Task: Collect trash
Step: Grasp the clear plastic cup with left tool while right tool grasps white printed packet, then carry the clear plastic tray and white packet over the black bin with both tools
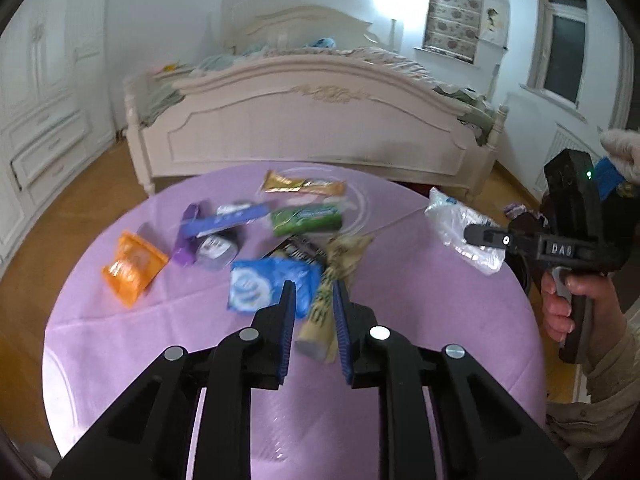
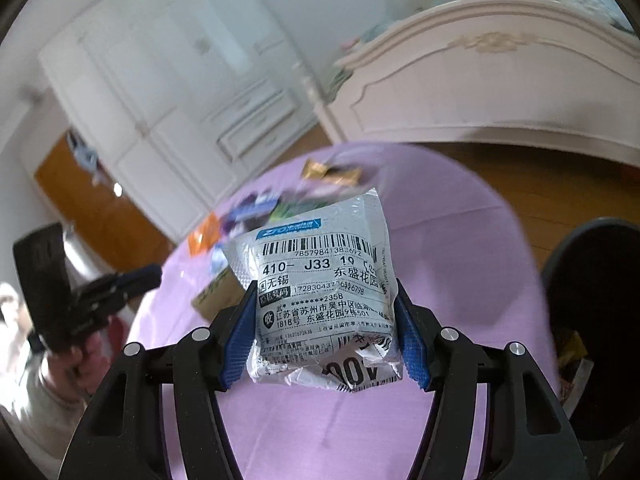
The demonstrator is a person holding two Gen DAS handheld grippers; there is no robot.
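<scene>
While the right gripper (image 2: 324, 320) is clamping the white courier bag (image 2: 320, 292) half-wide between its jaws, and the left gripper (image 1: 314, 300) is pinching the tan wrapper (image 1: 324, 304) nearly shut, both are needing steady carrying toward the dark bin (image 2: 596, 280) right of the jaws.

Crumpled white courier bag (image 2: 324, 300) and beige wrapper (image 1: 320, 312) held above scattered wrappers (image 1: 256, 240).

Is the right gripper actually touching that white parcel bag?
Touching. The right wrist view shows the right gripper with both blue pads pressed against the sides of the parcel bag, holding it above the table.
</scene>
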